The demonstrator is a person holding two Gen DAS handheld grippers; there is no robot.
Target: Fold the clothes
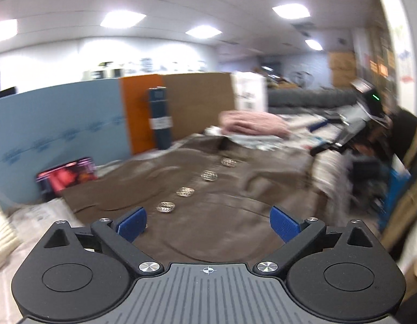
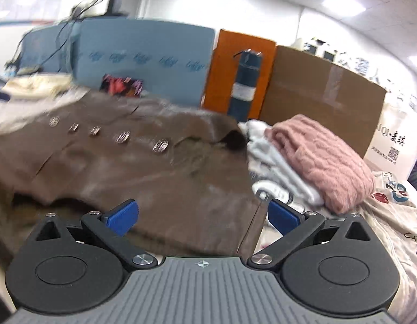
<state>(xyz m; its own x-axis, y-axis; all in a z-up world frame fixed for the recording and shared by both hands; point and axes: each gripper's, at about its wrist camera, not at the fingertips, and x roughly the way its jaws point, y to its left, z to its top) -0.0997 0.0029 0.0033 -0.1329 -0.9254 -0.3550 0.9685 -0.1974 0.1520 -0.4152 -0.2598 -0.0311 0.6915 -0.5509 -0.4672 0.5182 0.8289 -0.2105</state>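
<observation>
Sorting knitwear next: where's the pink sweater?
Right wrist view, right side: pink sweater lies atop the white garments, beside the brown coat's collar.

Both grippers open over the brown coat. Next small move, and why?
Probably bring the left gripper down onto the near hem of the coat and close. Both sets of jaws stand wide with nothing between them; the right gripper is empty too. The coat lies spread, buttons up, not yet folded, so a fresh grip seems due.

I find the coat (image 2: 133,162) spread flat on the surface (image 2: 392,232). Right of it a sweater (image 2: 324,159) lies on folded clothes (image 2: 273,170); a cardboard box (image 2: 316,102) stands behind.
</observation>
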